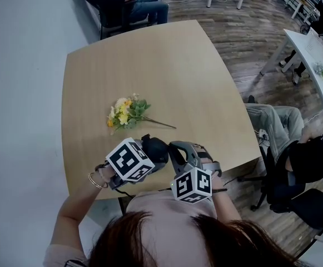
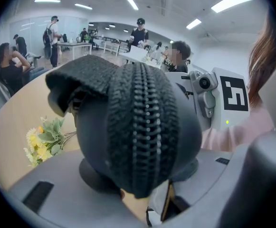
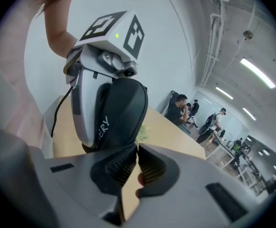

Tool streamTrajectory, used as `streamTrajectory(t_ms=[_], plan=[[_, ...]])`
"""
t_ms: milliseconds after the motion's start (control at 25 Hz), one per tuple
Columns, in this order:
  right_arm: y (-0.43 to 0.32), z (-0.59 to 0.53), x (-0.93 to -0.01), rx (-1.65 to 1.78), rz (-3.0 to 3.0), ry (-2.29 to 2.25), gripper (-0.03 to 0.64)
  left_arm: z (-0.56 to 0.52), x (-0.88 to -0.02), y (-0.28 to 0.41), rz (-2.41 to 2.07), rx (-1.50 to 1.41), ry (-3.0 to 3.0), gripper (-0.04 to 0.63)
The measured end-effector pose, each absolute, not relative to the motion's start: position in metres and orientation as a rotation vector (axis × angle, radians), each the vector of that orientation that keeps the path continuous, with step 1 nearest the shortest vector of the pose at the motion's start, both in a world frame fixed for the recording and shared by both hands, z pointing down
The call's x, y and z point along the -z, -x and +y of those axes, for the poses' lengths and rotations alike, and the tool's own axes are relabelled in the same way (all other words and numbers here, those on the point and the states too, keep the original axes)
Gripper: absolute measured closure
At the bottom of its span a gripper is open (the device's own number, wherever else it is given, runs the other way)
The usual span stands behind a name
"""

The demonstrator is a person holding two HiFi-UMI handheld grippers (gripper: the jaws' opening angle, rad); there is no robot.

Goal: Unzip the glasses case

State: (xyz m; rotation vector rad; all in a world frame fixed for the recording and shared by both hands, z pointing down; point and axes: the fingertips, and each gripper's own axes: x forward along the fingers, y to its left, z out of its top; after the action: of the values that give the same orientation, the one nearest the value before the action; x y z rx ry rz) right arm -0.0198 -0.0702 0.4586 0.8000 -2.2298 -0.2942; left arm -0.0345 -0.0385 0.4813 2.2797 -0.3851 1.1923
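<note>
Your left gripper (image 2: 142, 171) stands wide, with both jaws pressed on the black glasses case (image 2: 138, 118). Your right gripper (image 3: 137, 148), just beside it, has its jaw tips together at the case's edge. Beyond both, flowers (image 1: 125, 113) lie on the table (image 1: 167, 65)

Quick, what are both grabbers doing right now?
Left gripper: closed on the glasses case.
Right gripper: jaws shut, tips at the case's edge; whether they pinch anything cannot be told.
</note>
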Motion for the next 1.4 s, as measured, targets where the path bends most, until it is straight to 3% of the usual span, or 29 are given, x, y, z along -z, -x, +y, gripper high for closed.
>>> streamTrajectory(t_ms=[1400], plan=[[0.030, -0.066, -0.454, 0.367, -2.240, -0.749, 0.597, -0.015, -0.517, 0.048, -0.158, -1.473, -2.135, 0.360]])
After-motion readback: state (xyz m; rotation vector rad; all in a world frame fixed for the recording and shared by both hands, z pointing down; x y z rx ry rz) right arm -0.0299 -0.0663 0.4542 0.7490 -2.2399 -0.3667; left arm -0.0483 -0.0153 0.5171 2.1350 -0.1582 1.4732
